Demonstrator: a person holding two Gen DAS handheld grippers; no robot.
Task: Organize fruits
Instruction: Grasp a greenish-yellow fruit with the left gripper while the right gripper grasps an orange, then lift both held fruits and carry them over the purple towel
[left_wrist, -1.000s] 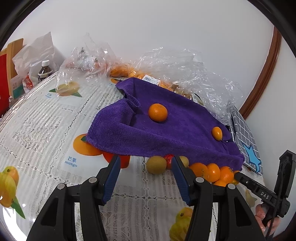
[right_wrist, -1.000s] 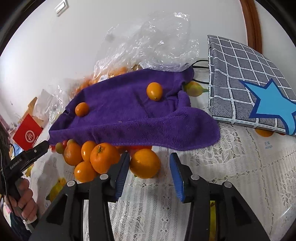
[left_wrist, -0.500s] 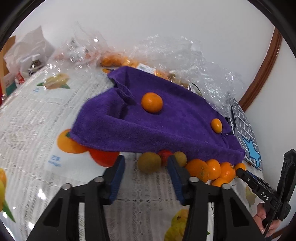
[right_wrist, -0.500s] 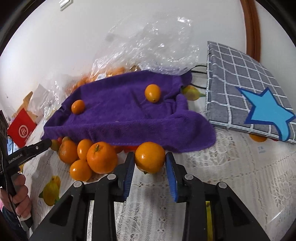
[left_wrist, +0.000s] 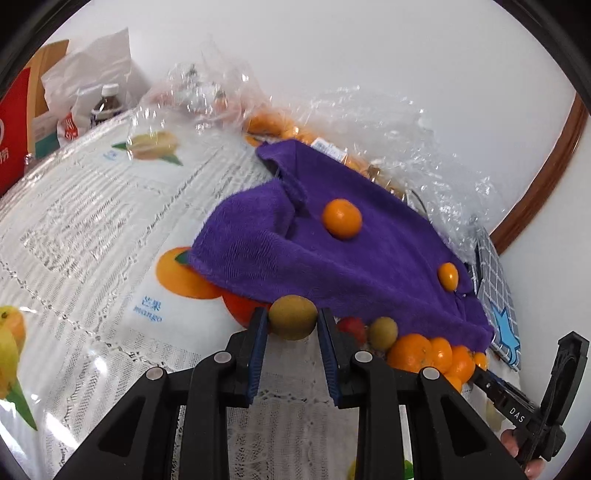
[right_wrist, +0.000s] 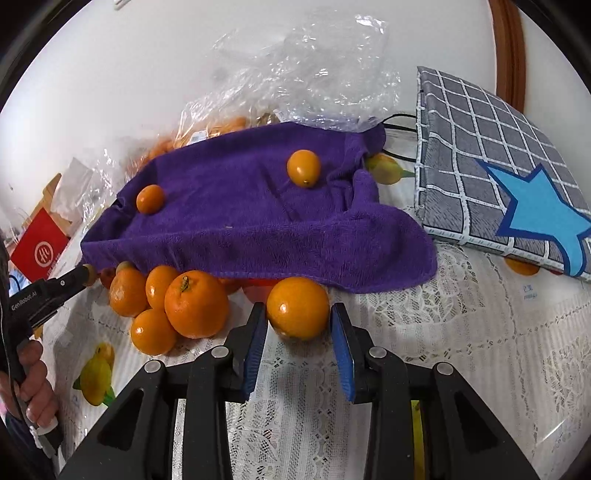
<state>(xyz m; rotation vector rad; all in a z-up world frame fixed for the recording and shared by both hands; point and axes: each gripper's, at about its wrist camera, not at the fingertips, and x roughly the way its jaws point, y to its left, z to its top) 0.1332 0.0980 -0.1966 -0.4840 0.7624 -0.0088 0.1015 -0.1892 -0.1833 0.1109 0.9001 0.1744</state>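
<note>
- Left gripper (left_wrist: 291, 320) fingers are closing on a greenish-yellow fruit (left_wrist: 292, 316), pads seemingly touching.
- Right gripper (right_wrist: 297, 314) holds an orange (right_wrist: 297, 308); purple towel (right_wrist: 255, 225) at 12 o'clock.

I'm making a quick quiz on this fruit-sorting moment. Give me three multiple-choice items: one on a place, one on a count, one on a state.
1. Where does the star-patterned grey bag lie relative to the purple towel in the right wrist view?
A. To its right
B. On top of it
C. To its left

2. How many fruits rest on top of the towel?
A. None
B. Two
C. Five

3. What is between the pads of the right gripper?
A. Nothing
B. A bottle
C. An orange

Answers: 1 A, the bag sits past the towel's right edge. 2 B, one round orange fruit and one oval one lie there. 3 C, both blue pads flank and touch the orange.
</note>
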